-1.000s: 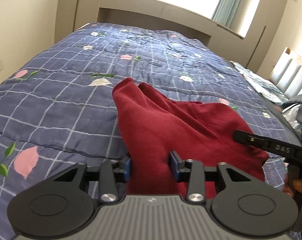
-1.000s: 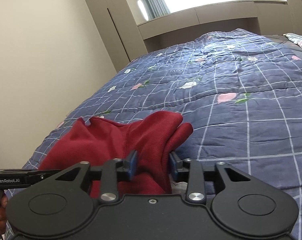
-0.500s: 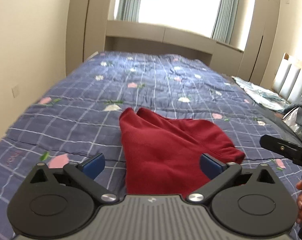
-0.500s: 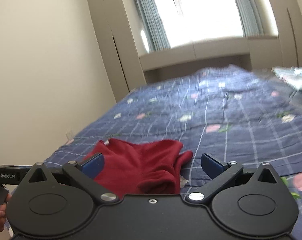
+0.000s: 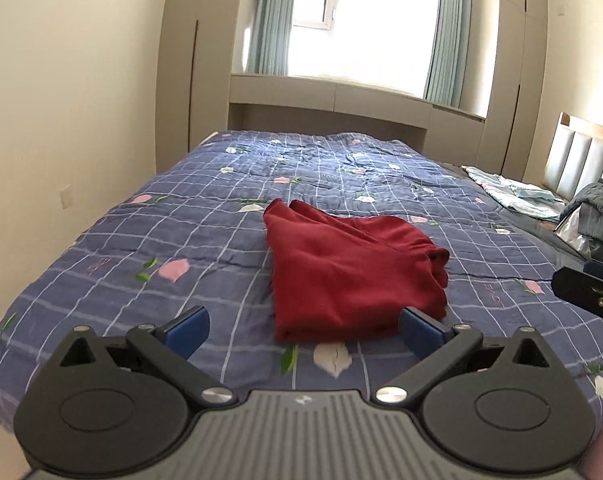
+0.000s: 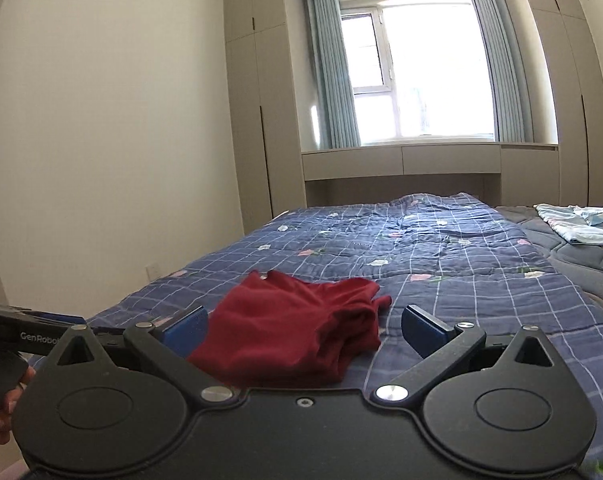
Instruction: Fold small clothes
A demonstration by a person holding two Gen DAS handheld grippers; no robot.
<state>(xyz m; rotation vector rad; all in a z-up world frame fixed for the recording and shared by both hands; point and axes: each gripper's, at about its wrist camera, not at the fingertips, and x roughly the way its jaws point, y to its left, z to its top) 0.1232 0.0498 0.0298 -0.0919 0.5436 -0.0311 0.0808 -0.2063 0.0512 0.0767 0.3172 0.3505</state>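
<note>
A dark red garment (image 5: 349,272) lies folded into a rough rectangle on the blue checked quilt (image 5: 181,240), near the bed's front edge. My left gripper (image 5: 303,326) is open wide and pulled back from the cloth, nothing between its blue pads (image 5: 189,326). In the right wrist view the same red garment (image 6: 293,328) lies ahead, its right end bunched. My right gripper (image 6: 303,326) is also open wide and holds nothing. The right gripper shows at the right edge (image 5: 585,296) of the left wrist view; the left gripper (image 6: 29,328) shows at the right view's left edge.
The quilt (image 6: 441,264) covers most of the bed. A light blue cloth (image 6: 577,222) and a grey bundle (image 5: 597,208) lie at the far right by the padded headboard (image 5: 581,152). Walls, tall cupboards and a window ledge (image 6: 421,160) surround the bed. A hand (image 6: 5,404) holds the left gripper's handle.
Both grippers let go of the red garment and opened wide. Both pulled back and rose, so the garment now lies free on the quilt, farther away.
</note>
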